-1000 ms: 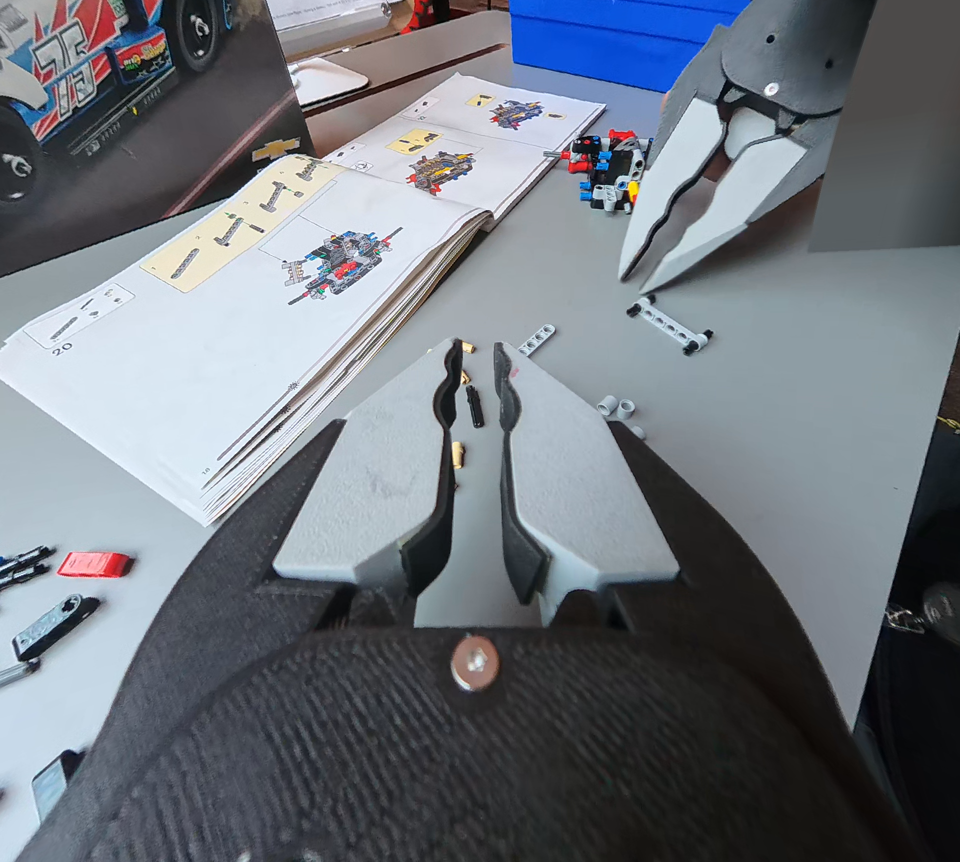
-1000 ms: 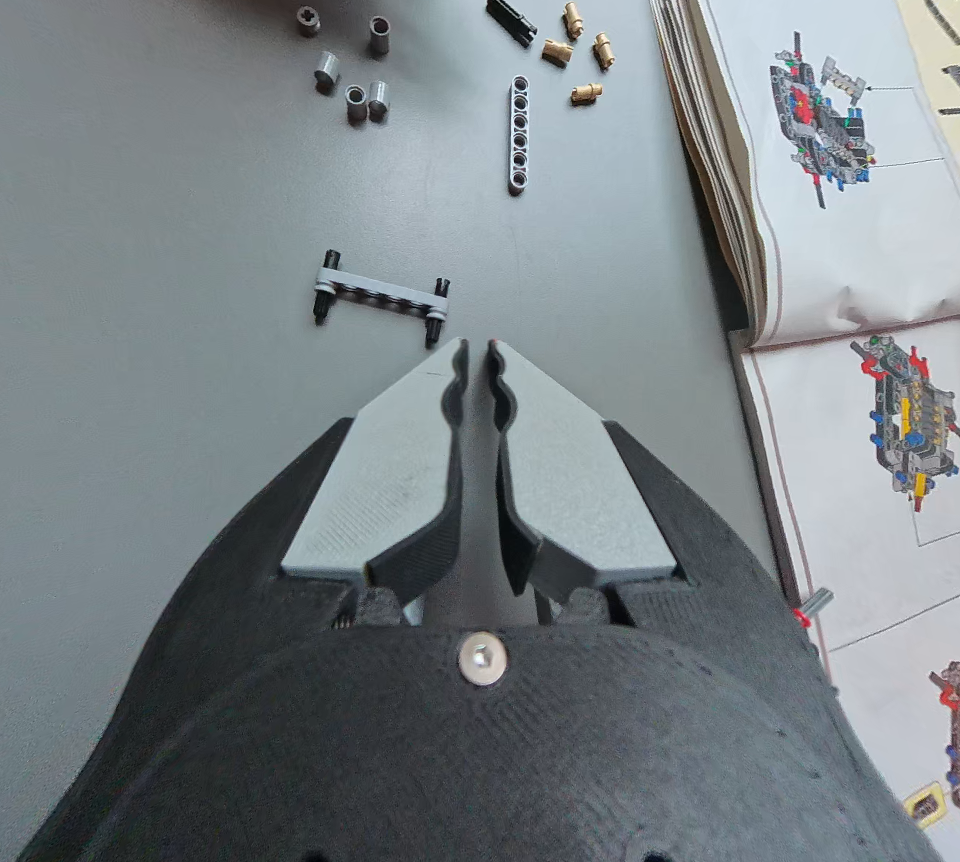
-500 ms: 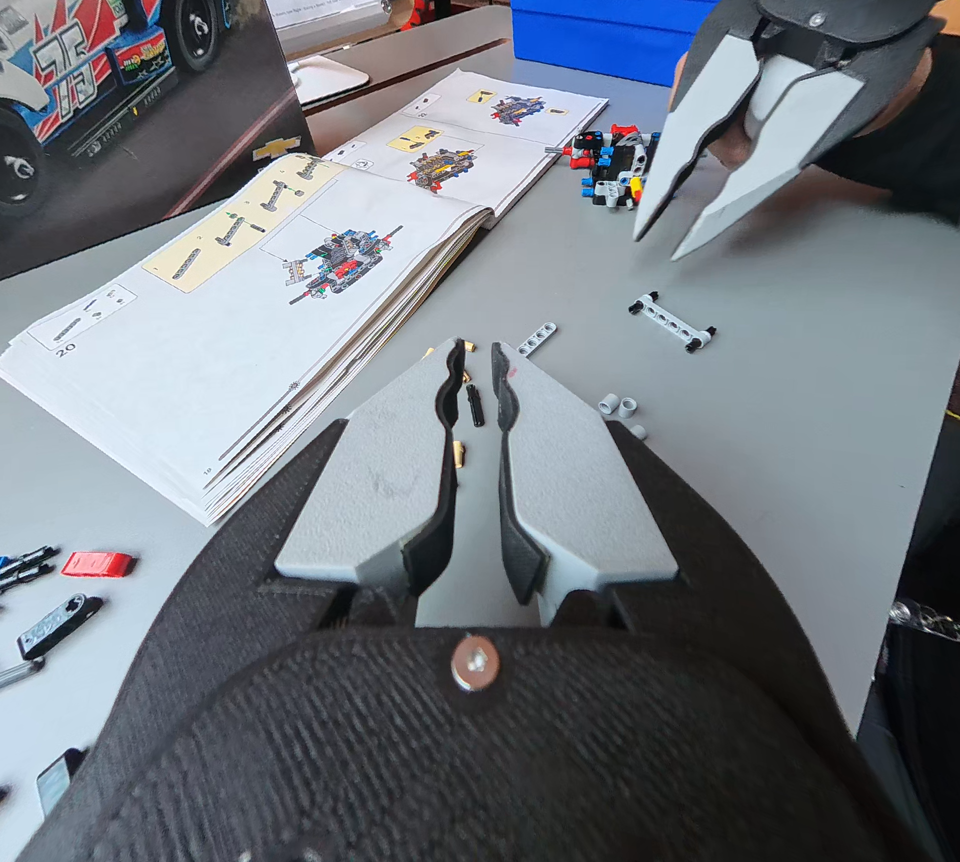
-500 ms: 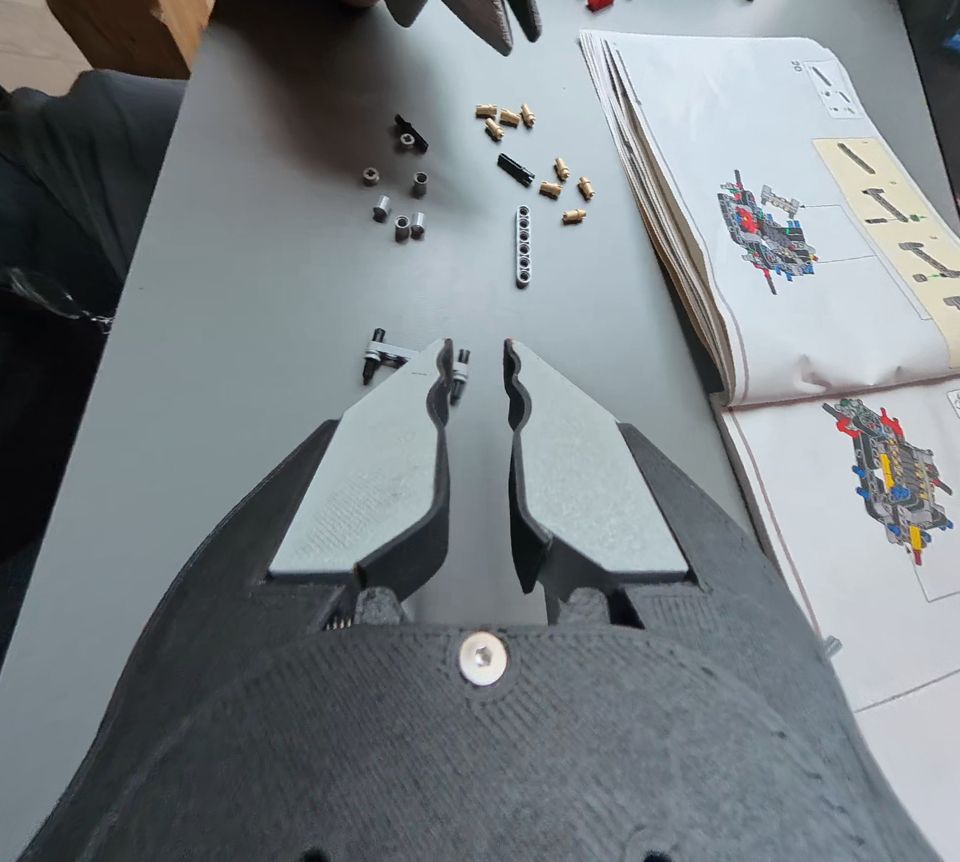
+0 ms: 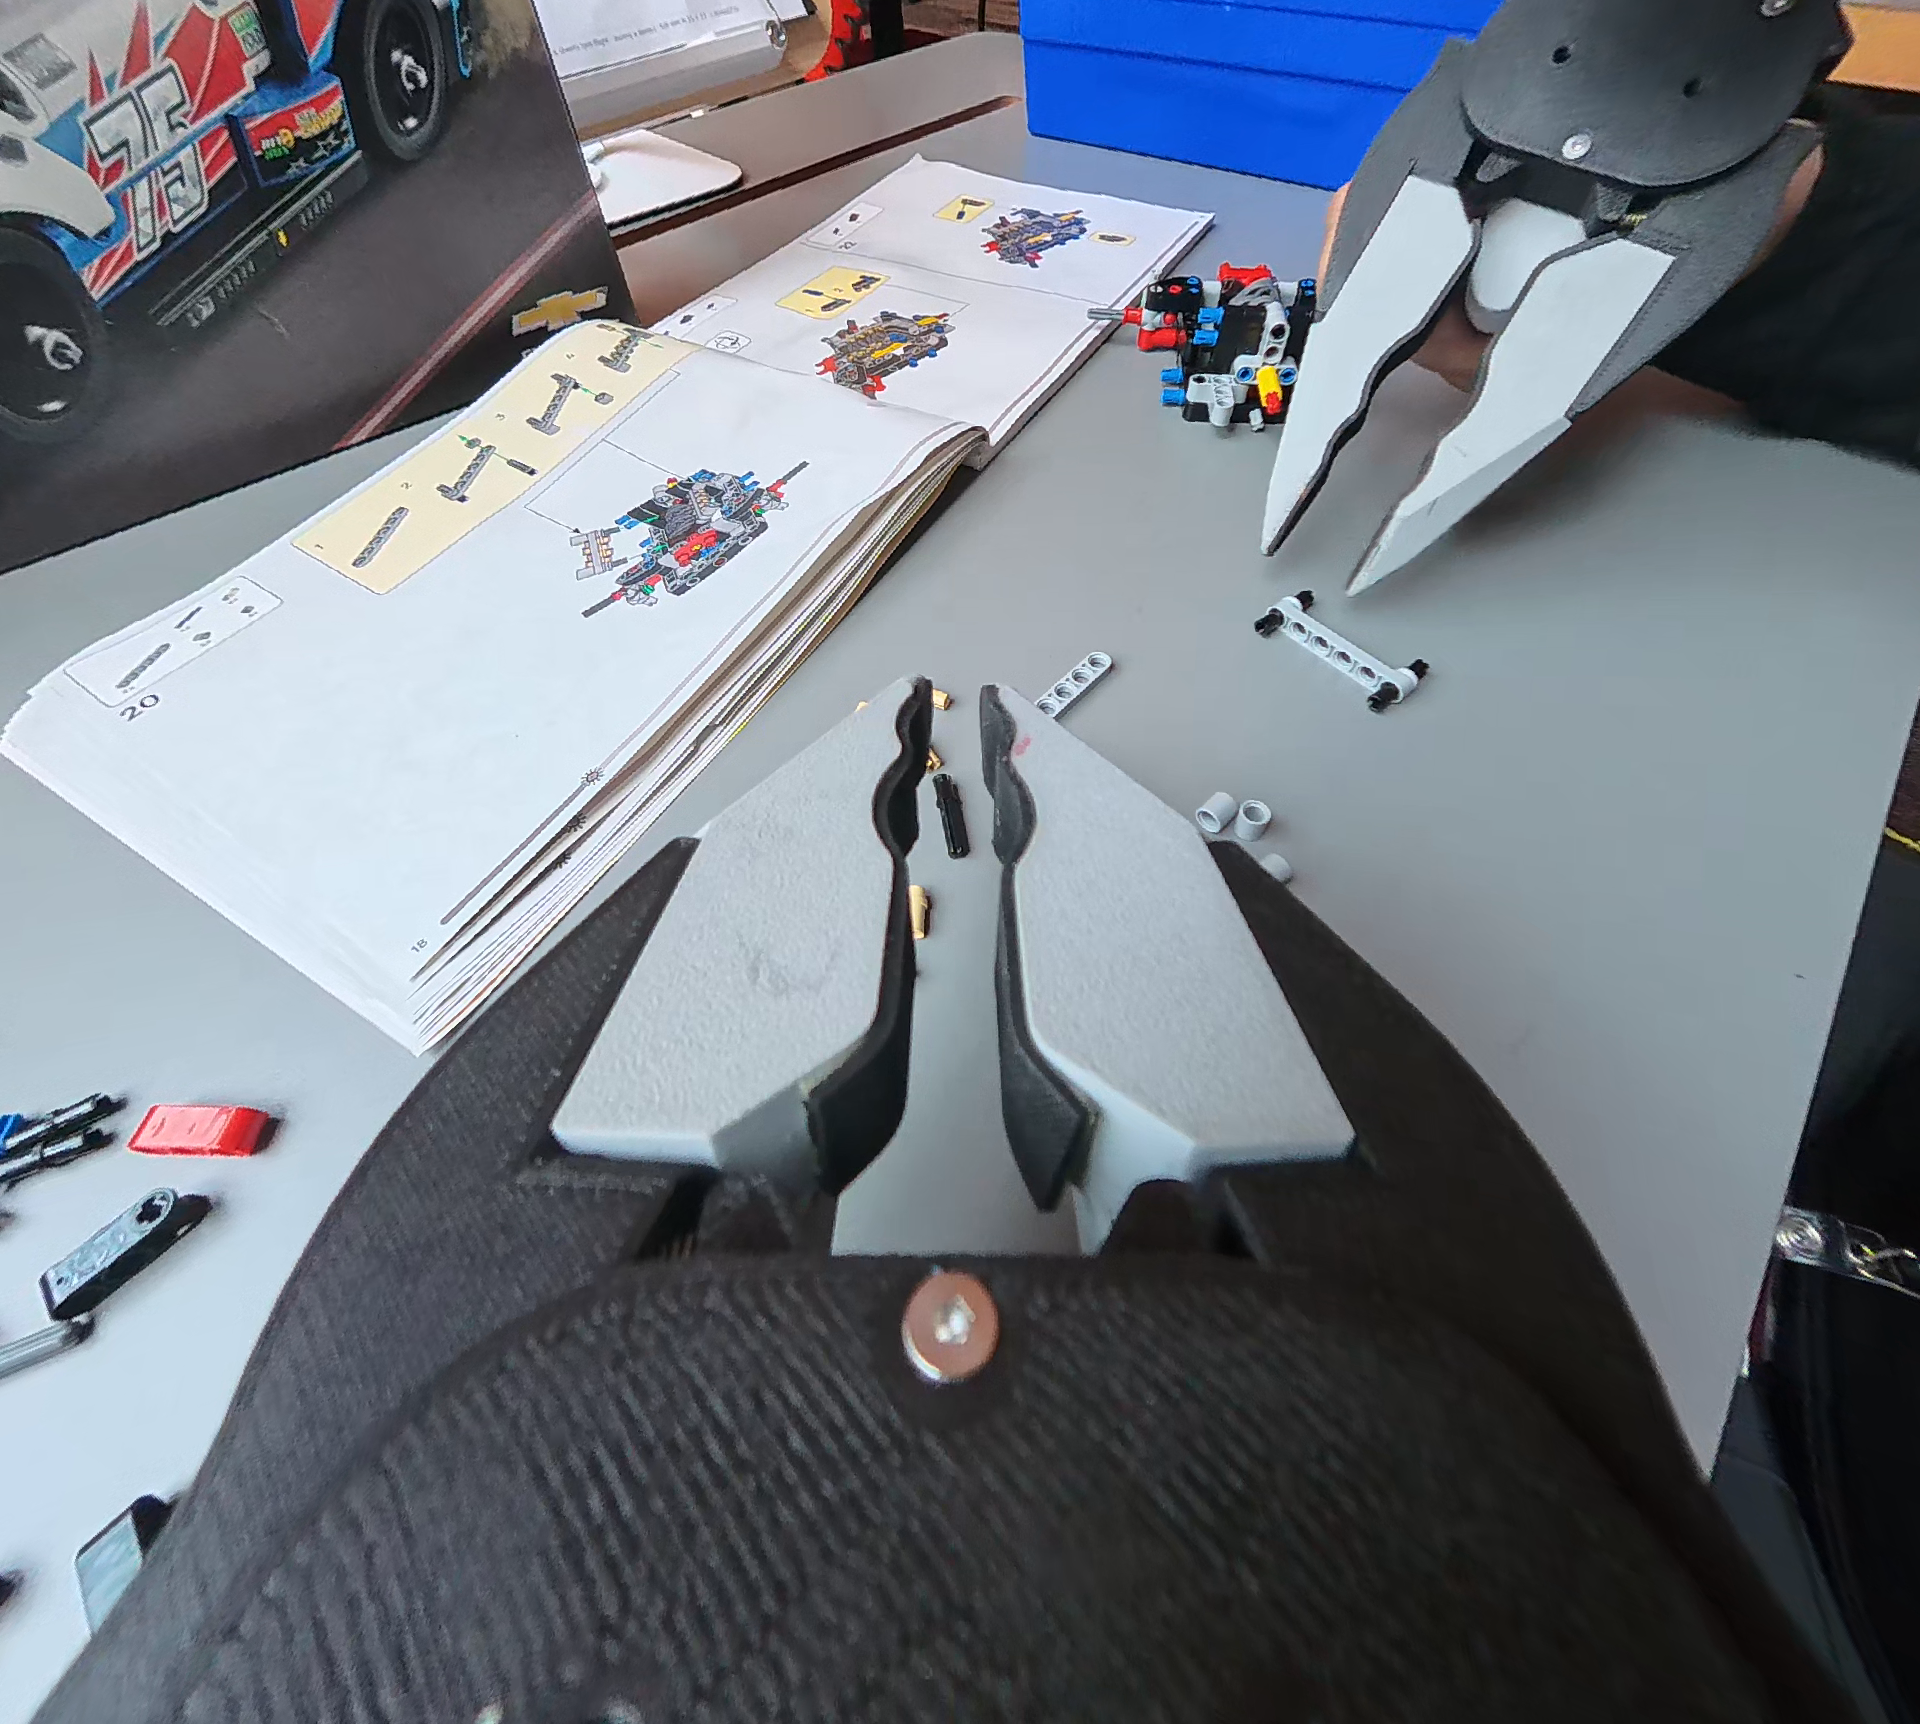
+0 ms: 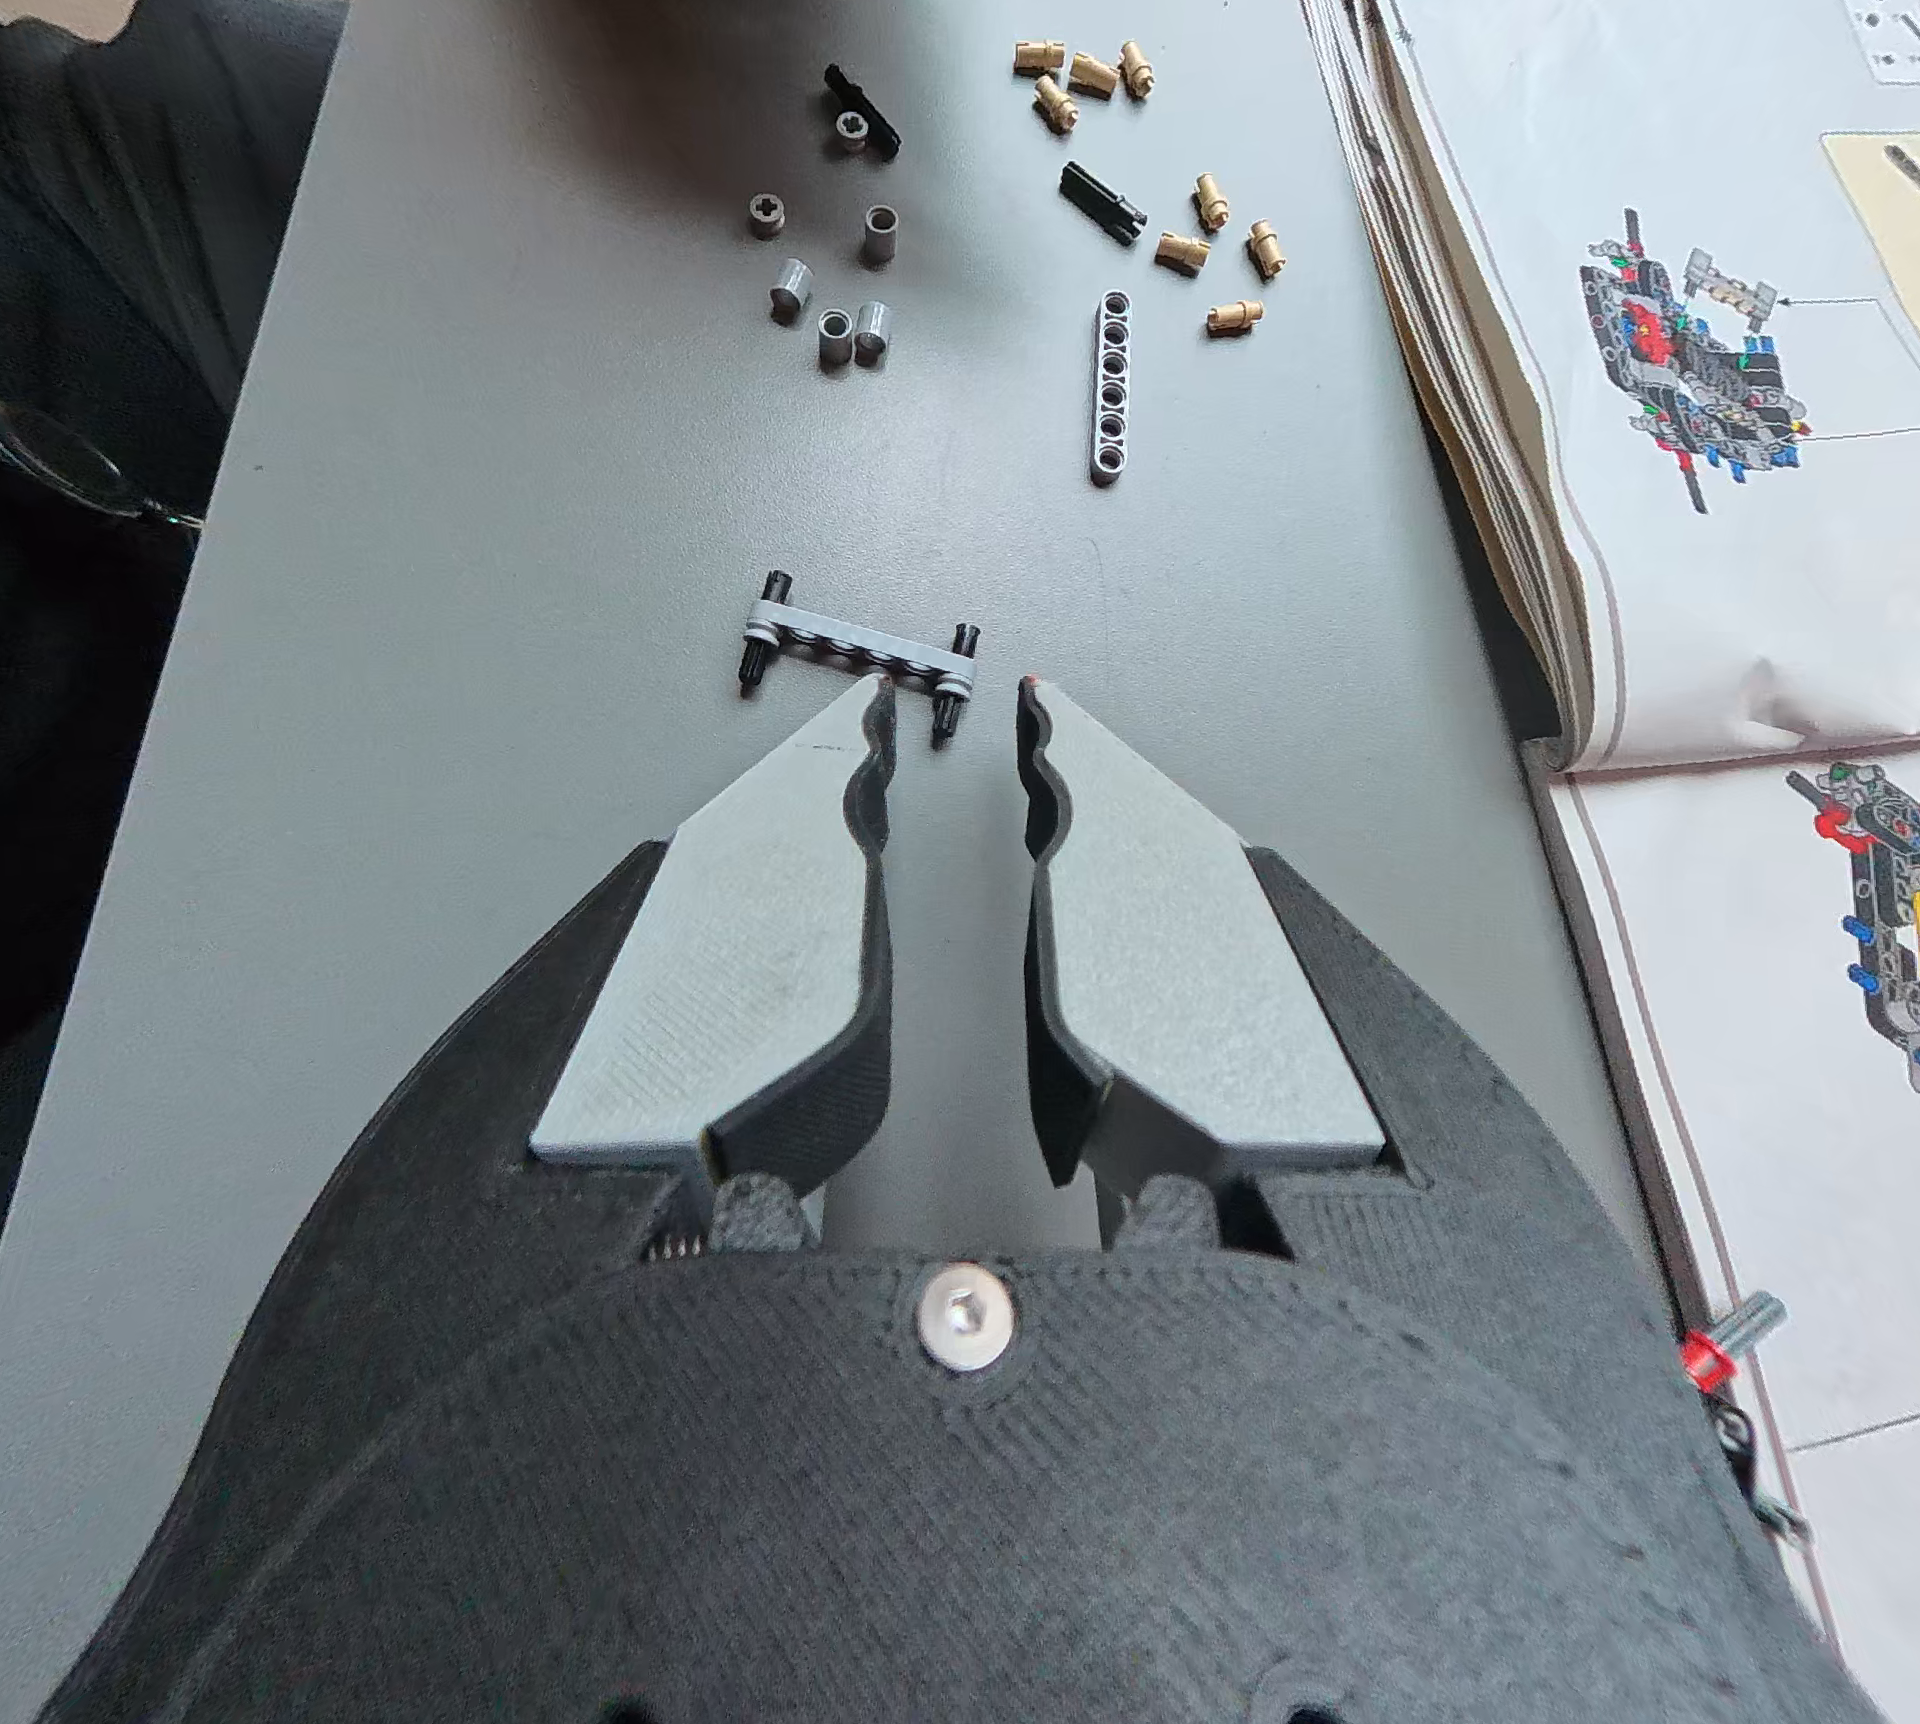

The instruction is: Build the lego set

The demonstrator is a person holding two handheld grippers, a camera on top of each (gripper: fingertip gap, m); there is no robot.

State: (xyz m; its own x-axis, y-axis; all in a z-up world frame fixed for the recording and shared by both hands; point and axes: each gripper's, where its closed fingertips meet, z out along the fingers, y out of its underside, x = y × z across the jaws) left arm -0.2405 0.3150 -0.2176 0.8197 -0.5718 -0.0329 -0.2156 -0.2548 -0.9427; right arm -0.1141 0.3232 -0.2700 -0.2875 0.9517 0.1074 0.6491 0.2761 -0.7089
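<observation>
On grey worktop (image 5: 1558, 843), open manual (image 5: 520, 635) w/ loose lego bits.
Left view: left hand-held gripper (image 5: 954, 695) narrow gap, empty; blue bin (image 5: 1226, 43) behind, partial build (image 5: 1226, 349) nr manual. Right view: right hand-held gripper (image 6: 954, 685) wide, empty, tips just beside grey beam w/ black pins (image 6: 860, 648); tan pins (image 6: 1184, 253) beyond.

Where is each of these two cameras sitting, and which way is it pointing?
Left wrist view: sits on the left gripper, looking forward across the grey table at the open instruction booklet, with the right gripper and a bit of hand behind it.
Right wrist view: sits on the right gripper, looking down at the table toward loose parts.
Shared: the grey beam with black pins, the plain grey beam, the booklet.
</observation>
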